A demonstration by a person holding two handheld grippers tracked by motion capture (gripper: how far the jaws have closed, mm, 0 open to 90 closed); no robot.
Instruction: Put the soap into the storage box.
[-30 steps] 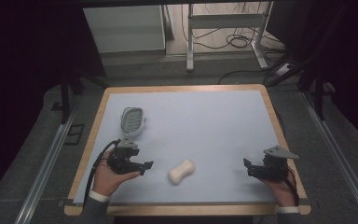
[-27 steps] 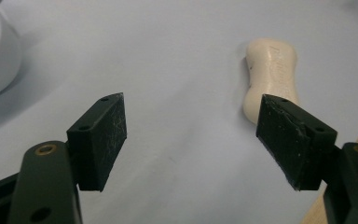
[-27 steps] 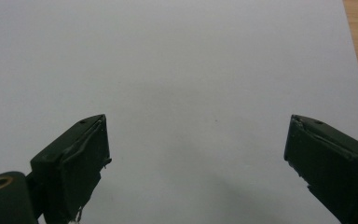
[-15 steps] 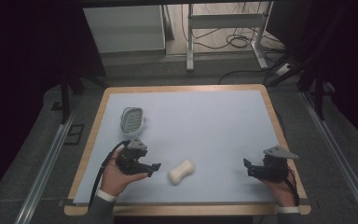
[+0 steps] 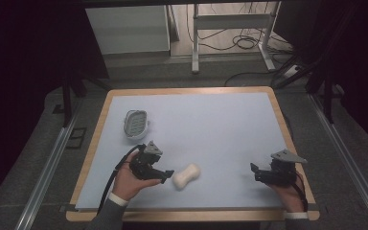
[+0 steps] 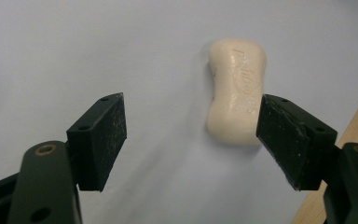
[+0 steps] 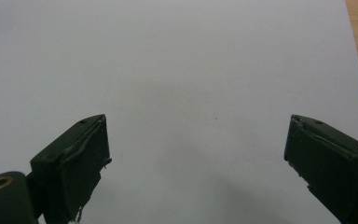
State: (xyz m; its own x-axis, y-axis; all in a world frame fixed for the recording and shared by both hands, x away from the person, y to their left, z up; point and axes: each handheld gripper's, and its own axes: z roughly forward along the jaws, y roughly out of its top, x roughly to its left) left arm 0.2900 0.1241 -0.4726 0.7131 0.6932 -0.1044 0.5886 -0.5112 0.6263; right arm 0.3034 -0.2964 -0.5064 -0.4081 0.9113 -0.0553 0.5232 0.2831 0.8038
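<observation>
Left gripper view looks along spread jaws at the soap (image 6: 237,91), a pale, waisted bar lying flat on the light blue mat (image 6: 121,46); the bar sits toward the right jaw, not centred in the gap, and I cannot tell whether that jaw touches it. In the high view the soap (image 5: 186,176) lies near the mat's near edge, left of the middle, just right of the left gripper (image 5: 165,175). I judge the bar to be stiff, fairly light and smooth, so it may slip or skid on the mat if it is pinched off-centre; the narrow waist looks like the best place to take hold, one jaw on each long side. Lettering pressed into its top is too blurred to read, and its near end is partly cut off by the right jaw. A white dish (image 5: 136,124) with a ribbed inside stands well apart, toward the far left of the mat, and what it is for is a guess. The right gripper (image 5: 255,173) hovers near the table's (image 5: 182,89) right edge, jaws wide apart with nothing between them. The right gripper view offers bare mat, and a strip of wooden rim at its right.
</observation>
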